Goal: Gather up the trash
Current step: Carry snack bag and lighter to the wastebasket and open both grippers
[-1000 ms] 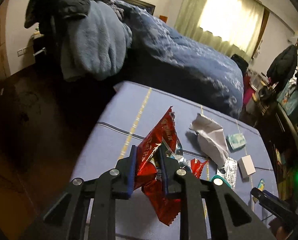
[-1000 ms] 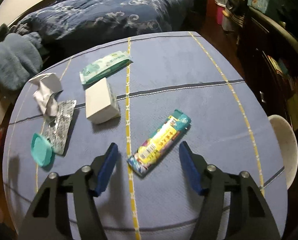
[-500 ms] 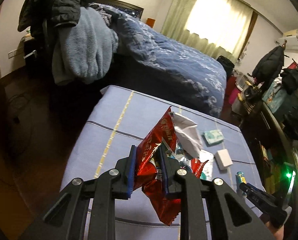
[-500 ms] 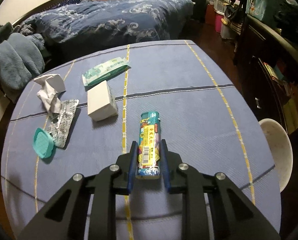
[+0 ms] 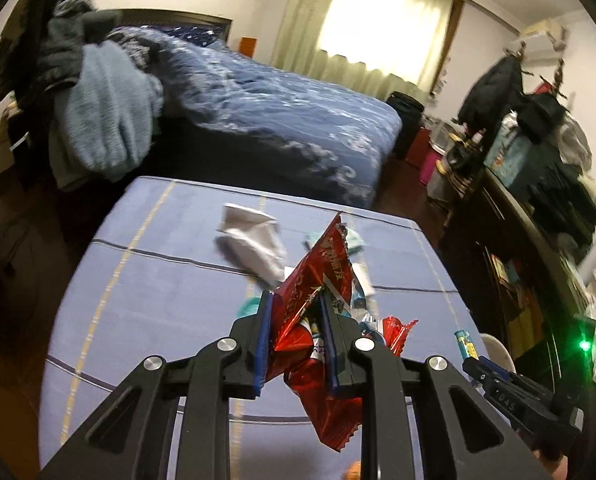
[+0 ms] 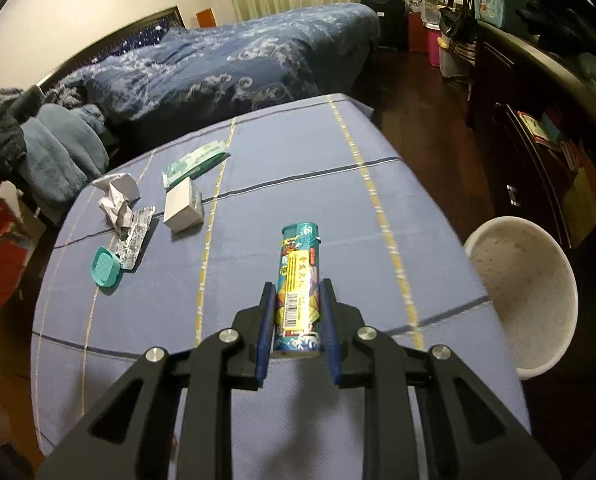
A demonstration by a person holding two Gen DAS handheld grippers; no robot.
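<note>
Teal snack tube (image 6: 299, 280), pinched by the right gripper (image 6: 296, 322): carry it level to the white bin (image 6: 525, 292) at frame right. Left gripper (image 5: 296, 338) fingers clamp a red wrapper (image 5: 317, 276).

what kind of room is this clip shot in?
Most likely a home bedroom. A bed with a blue patterned duvet stands behind the cloth-covered table, a curtained window glows at the back, and coats and bags hang by a cluttered dark dresser.

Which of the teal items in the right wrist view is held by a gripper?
The teal tube with the yellow label, clamped in the right gripper. The teal cap and teal packet lie untouched on the table.
</note>
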